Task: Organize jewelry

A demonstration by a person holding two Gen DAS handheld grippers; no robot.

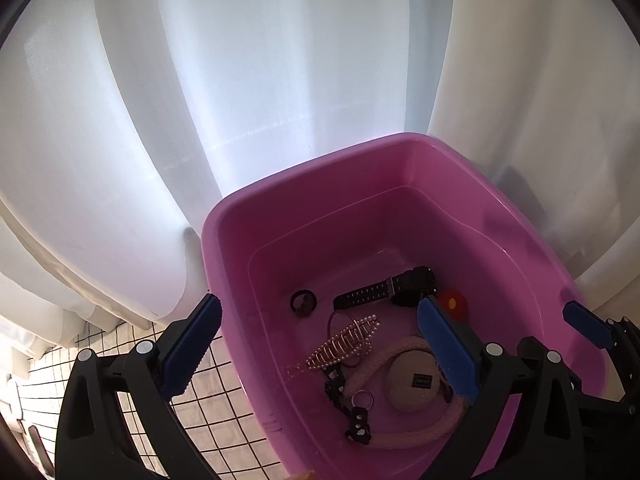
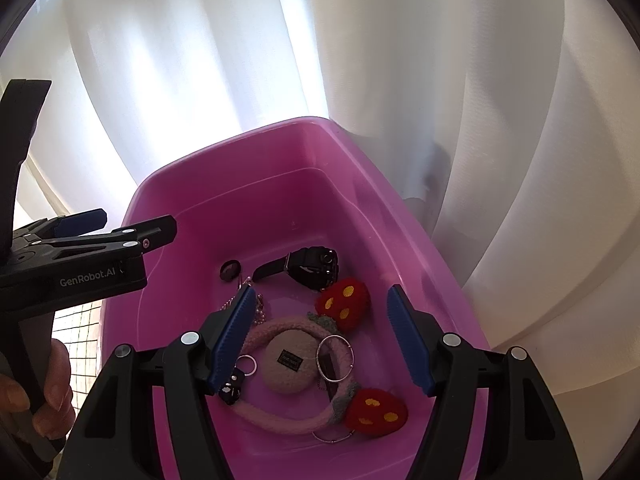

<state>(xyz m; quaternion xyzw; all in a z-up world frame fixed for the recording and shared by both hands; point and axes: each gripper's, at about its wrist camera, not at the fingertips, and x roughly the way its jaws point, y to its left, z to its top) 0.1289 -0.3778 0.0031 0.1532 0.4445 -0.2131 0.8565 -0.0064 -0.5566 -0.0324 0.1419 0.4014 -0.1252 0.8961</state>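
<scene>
A pink plastic tub (image 1: 224, 248) (image 2: 160, 208) holds the jewelry: a black watch (image 1: 392, 286) (image 2: 308, 266), a small dark ring piece (image 1: 303, 301) (image 2: 230, 270), a pearl spiral clip (image 1: 344, 342), a pink fuzzy headband (image 2: 280, 328) with red mushrooms (image 2: 344, 300), silver hoops (image 2: 335, 358) and a black keychain (image 1: 358, 426). My left gripper (image 1: 320, 348) is open and empty, straddling the tub's left wall. My right gripper (image 2: 322, 336) is open and empty above the tub's contents. The left gripper also shows at the left of the right wrist view (image 2: 120, 236).
White curtains (image 1: 240, 80) (image 2: 480, 120) hang right behind the tub. A white grid-patterned cloth (image 1: 208, 420) covers the surface to the tub's left. A hand (image 2: 48, 392) holds the left gripper's handle.
</scene>
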